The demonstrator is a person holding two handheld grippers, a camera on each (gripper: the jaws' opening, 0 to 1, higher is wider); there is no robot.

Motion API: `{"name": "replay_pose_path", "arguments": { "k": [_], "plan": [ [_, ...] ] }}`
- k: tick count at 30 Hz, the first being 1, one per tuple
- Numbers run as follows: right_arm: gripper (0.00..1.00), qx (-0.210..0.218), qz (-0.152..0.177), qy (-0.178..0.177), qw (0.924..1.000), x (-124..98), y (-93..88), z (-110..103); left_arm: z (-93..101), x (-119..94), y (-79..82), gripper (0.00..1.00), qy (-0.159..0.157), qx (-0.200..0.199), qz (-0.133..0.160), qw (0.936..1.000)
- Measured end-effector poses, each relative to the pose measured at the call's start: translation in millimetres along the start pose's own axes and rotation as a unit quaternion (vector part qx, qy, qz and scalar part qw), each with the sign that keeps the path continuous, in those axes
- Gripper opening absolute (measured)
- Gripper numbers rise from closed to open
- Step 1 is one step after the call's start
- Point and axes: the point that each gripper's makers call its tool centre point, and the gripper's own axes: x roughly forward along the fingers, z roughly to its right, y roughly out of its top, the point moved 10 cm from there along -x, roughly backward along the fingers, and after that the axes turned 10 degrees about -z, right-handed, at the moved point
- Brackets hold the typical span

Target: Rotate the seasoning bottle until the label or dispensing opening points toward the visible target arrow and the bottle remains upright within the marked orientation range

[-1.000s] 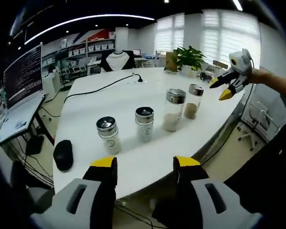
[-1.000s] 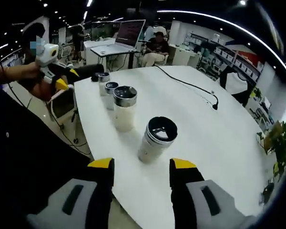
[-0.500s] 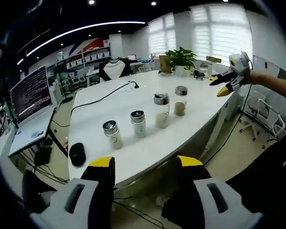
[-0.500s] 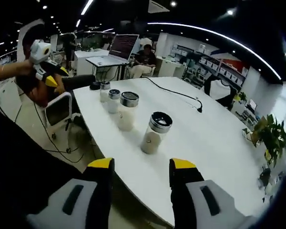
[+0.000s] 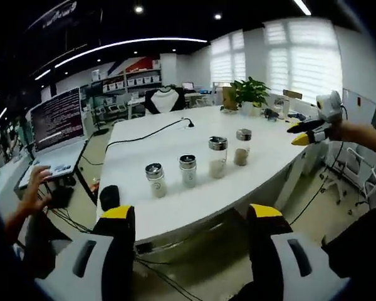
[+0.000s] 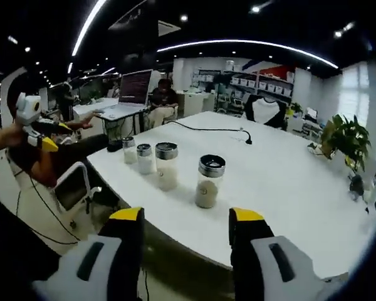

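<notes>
Nearest in the left gripper view, the left tool (image 5: 188, 219) rises from 6 o'clock with its yellow-tipped jaws spread wide and nothing between them, held back off the near edge of the white worktop (image 5: 175, 150). Likewise in the right gripper view, the right tool (image 6: 185, 222) stands at 6 o'clock, jaws wide apart and gripping nothing, short of the worktop edge. Beyond the edge, four seasoning bottles stand upright in a row, each apart from its neighbour; in the right gripper view the nearest bottle (image 6: 210, 180) sits just past centre, the other three trailing off toward 10 o'clock. Labels and dispensing openings are too small to make out, and I can see no arrow mark. A black cable (image 5: 144, 135) crosses the worktop behind the row. At 3 o'clock in the left gripper view the right tool appears held out over the worktop's far end by a partly cut-off forearm. Farther off sit a potted plant (image 5: 250, 94) and a laptop (image 5: 56, 128).
</notes>
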Motion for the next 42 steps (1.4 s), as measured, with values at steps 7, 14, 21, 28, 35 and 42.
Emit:
{"name": "replay_pose_path", "arguments": {
  "k": [7,14,21,28,35,42],
  "plan": [
    [0.65,0.003,-0.007,0.009,0.9999,-8,-25.0,-13,4.0,-7,-8.4,0.89,-0.008,0.015,0.003,0.9999],
    [0.64,0.003,0.002,0.011,0.9999,-16,-29.4,-16,10.3,-8,-4.5,0.9,-0.006,0.024,-0.001,0.9997],
    [0.63,0.002,0.003,0.012,0.9999,-22,-27.8,-15,12.4,2,-0.8,0.87,-0.004,0.042,-0.013,0.999],
    [0.62,-0.036,-0.044,0.025,0.9981,-29,-16.8,-17,-13.6,61,45.0,0.82,-0.025,0.157,-0.031,0.9868],
    [0.61,-0.05,-0.05,0.025,0.9972,-16,5.1,-10,-33.1,126,83.9,0.8,-0.05,0.167,-0.028,0.9842],
    [0.6,-0.035,-0.044,0.014,0.9983,4,25.9,5,-38.2,174,107.3,0.72,-0.07,0.164,-0.027,0.9835]
  ]
}}
